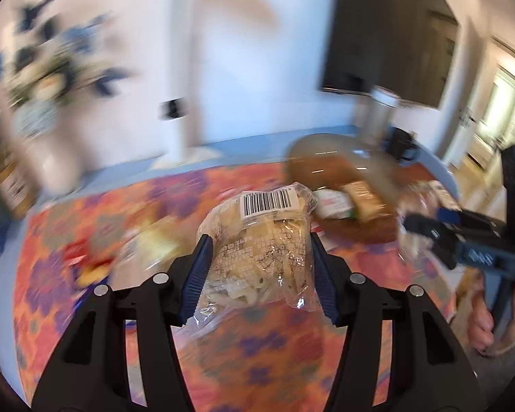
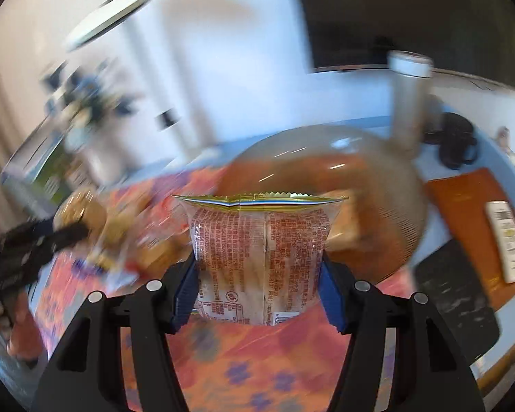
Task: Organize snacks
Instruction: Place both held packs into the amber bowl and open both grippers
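My left gripper (image 1: 259, 243) is shut on a clear snack bag (image 1: 257, 237) with a barcode label and pale contents, held above the flowered orange cloth (image 1: 257, 360). My right gripper (image 2: 259, 261) is shut on a clear snack packet (image 2: 257, 254) with red print and a gold crimped top edge. Behind both stands a brown translucent bowl (image 2: 377, 213), seen also as the bowl (image 1: 326, 161) in the left wrist view, with packets (image 1: 353, 199) in it. The right gripper (image 1: 439, 237) shows at the right of the left wrist view, a hand (image 1: 487, 316) on its handle. Everything beyond the held bags is motion-blurred.
Loose snacks (image 1: 86, 261) lie blurred on the cloth at left. A metal flask (image 2: 408, 96) stands behind the bowl. A remote (image 2: 508, 240) rests on an orange mat (image 2: 463, 206) at right, beside a dark pad (image 2: 456, 302). A flower vase (image 1: 41, 103) stands far left.
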The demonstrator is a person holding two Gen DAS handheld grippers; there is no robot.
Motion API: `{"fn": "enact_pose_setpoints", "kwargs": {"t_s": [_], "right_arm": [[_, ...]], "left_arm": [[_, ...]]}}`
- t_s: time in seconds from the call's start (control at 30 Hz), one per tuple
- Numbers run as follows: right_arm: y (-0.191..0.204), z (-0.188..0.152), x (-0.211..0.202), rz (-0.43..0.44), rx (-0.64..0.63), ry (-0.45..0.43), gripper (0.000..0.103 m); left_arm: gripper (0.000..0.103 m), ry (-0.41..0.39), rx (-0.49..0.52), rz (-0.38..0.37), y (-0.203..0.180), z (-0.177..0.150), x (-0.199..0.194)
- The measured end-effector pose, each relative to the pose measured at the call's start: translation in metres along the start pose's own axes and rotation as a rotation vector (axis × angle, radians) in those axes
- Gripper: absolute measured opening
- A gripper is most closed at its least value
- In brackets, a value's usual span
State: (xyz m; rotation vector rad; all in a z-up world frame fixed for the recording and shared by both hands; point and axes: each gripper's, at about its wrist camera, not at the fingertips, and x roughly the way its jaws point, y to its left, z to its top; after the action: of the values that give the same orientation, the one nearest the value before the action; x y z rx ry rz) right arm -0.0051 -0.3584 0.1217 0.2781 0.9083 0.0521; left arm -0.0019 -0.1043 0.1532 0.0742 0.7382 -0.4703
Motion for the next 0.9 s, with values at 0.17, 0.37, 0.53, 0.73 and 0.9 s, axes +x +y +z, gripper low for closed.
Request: {"fn": "enact_pose_setpoints", "kwargs": {"t_s": [0.17, 0.37, 0.53, 0.73, 0.9], "right_arm": [[-0.05, 0.035, 0.02, -0.051, 0.108, 0.003, 0.059], [-0.074, 0.063, 0.043, -0.076, 0.145, 0.021, 0.062], [-0.086, 0.058, 0.036, -0.067, 0.187, 0.009, 0.076], [-0.085, 0.046, 0.021, -0.038, 0.203, 0.007, 0.076], [-0.051, 0.038, 0.008, -0.006, 0.142, 0.012, 0.076]], "left_arm": [[0.056, 0.035, 0.068, -0.076, -0.056, 0.045, 0.048], [0.057, 0.057, 0.069, -0.115, -0.095, 0.085, 0.109], [0.067, 0.054, 0.063, -0.073, -0.101, 0.101, 0.138], [0.067, 0.047, 0.015, -0.1, -0.081, 0.094, 0.12], [0.067, 0.002, 0.007, -0.103, -0.065, 0.079, 0.08]]}}
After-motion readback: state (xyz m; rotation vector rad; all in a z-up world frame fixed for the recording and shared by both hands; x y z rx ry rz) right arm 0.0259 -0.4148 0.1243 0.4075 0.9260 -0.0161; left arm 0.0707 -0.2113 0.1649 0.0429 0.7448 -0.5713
